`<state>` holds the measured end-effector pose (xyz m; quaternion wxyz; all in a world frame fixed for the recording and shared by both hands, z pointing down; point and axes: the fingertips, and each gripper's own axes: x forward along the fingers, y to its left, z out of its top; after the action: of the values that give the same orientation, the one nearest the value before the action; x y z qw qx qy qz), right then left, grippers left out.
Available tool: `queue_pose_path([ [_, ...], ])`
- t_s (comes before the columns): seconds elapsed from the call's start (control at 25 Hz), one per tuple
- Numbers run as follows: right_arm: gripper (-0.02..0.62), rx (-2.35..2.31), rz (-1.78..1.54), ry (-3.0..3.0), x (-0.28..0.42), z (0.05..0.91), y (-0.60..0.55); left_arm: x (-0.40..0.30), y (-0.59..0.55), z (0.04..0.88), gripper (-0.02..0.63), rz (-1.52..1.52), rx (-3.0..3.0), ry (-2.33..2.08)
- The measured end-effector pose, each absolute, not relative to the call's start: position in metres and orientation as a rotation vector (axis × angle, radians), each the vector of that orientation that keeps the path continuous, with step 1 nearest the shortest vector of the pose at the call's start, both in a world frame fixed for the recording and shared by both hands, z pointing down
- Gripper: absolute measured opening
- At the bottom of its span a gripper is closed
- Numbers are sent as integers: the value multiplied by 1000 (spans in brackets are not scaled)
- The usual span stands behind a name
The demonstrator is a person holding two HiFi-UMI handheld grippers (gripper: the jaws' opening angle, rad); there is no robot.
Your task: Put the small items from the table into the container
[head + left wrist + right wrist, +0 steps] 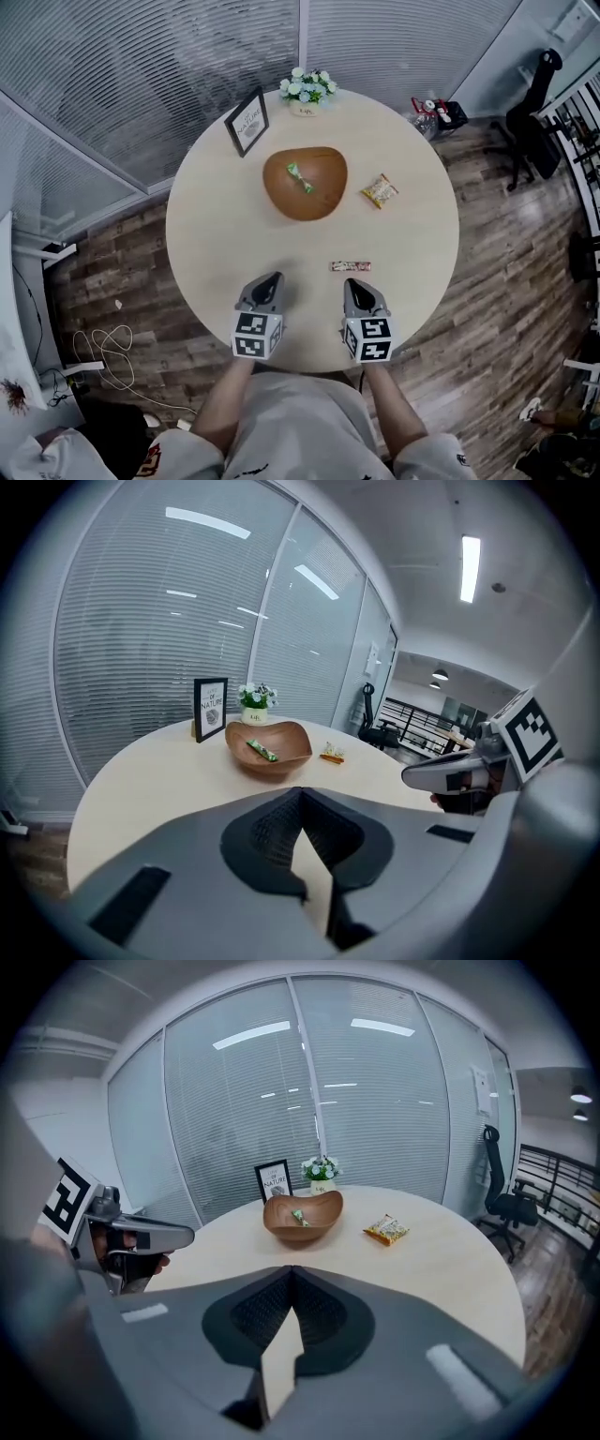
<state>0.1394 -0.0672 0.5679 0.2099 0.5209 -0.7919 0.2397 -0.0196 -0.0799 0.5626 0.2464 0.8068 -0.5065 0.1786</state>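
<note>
Here both our left gripper [267, 278] and right gripper [356, 283] were clenched on nothing, low over the table [216, 244] near its edge. One green packet [299, 177] lay in the bowl [323, 199]. A bar [350, 266] lay just ahead of the right gripper, and a yellow packet [380, 191] beside the bowl. We judged the flat bar likely to skid away if the jaws met it unopened.

bench [216, 225]: 1 | wooden bowl [326, 194]: 1 | small wrapped items: 3, made up of green packet [300, 177]: 1, yellow snack packet [380, 191]: 1, wrapped bar [351, 266]: 1 | picture frame [247, 121]: 1 | flower pot [307, 89]: 1 | tools: 2, being left tool [274, 277] and right tool [352, 281] | black office chair [534, 122]: 1
</note>
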Motion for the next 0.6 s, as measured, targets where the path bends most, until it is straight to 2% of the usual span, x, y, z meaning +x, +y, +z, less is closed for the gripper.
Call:
queue_pose_path([
  [0.36,2,1314,517,-2200,149,594,-76,-3,-83,564,6,498,2199,-1373],
  [0.6,17,997,298,-2135,162,640,-86,-1,-80,568,6,509,2191,-1368],
])
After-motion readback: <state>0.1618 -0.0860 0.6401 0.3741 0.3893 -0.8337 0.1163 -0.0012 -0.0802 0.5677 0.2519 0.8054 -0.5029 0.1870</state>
